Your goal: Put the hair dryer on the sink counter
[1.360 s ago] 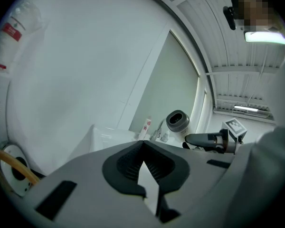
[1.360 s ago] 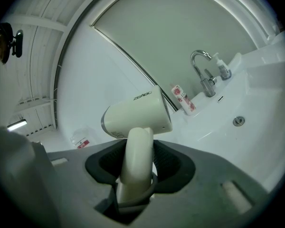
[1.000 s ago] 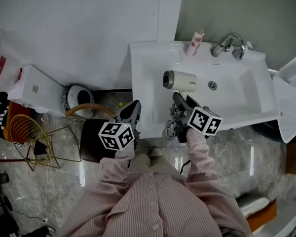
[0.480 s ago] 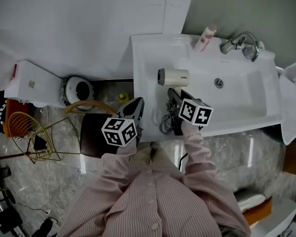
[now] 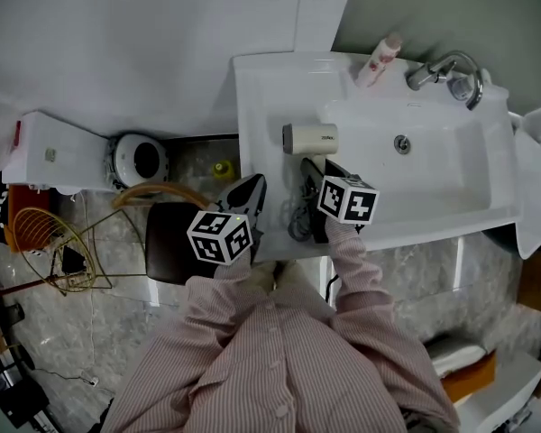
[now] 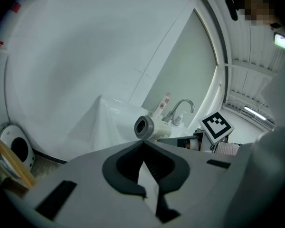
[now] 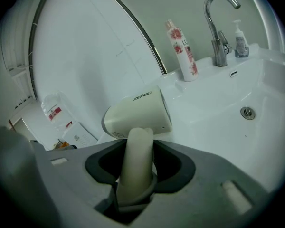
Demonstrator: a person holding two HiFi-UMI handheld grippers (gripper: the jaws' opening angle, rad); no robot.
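Sink counter: hair dryer handle clenched in right gripper; left gripper closed, empty.

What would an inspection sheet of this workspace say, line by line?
Surface: white sink counter, bare left of the basin.
Job's things: hair dryer, held over the counter's left part; whether it touches the counter cannot be told.
Clutter: flowered bottle, faucet and pump bottle at the back rim.
Grippers: right gripper shut on the hair dryer's handle; left gripper shut, empty, by the counter's left edge.
Cables: dark cord looped at the counter's front edge.
Surroundings: wire basket and round white device on the floor, left.
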